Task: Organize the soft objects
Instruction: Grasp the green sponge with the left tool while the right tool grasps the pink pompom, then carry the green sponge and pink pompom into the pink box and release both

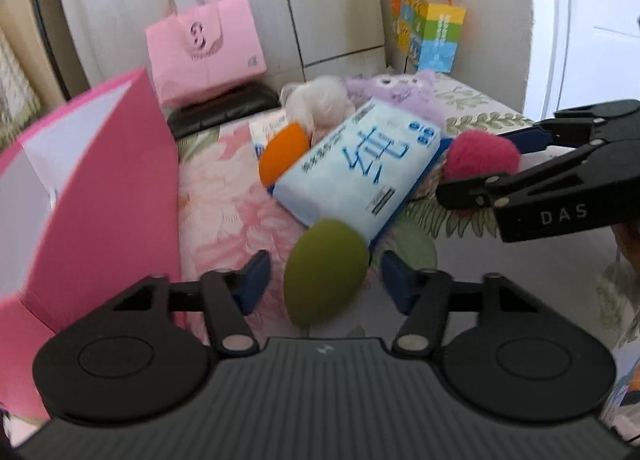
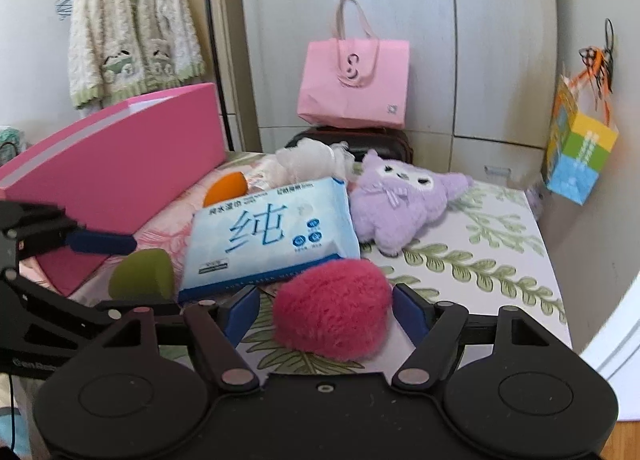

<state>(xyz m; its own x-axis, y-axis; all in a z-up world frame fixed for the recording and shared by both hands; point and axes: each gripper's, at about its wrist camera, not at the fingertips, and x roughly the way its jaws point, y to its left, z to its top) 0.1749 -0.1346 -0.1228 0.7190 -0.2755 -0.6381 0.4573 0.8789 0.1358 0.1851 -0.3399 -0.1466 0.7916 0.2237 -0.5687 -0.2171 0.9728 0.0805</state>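
- Green sponge [image 1: 326, 272] on the floral bed cover [image 1: 472, 244], between the left gripper [image 1: 322, 276] pads, gaps both sides, not pinched.
- Wipes pack [image 2: 272, 234] lies centre.
- Pink pompom [image 2: 332, 308] between the right gripper [image 2: 326, 314] jaws, wide, not gripped.

"纯" on the wipes pack [image 2: 272, 232]; "DAS" on the right tongs [image 1: 478, 163].

The bed [image 2: 500, 260] wears a floral sheet, pink blooms to the left, green fronds to the right; on it lie a purple plush [image 2: 400, 199], a pack of wipes [image 2: 272, 236], an orange sponge [image 2: 226, 187], a white pouf [image 2: 312, 159], a green sponge [image 2: 142, 276], a pink puff [image 2: 332, 308]; an open pink box [image 2: 120, 171] stands at the left.
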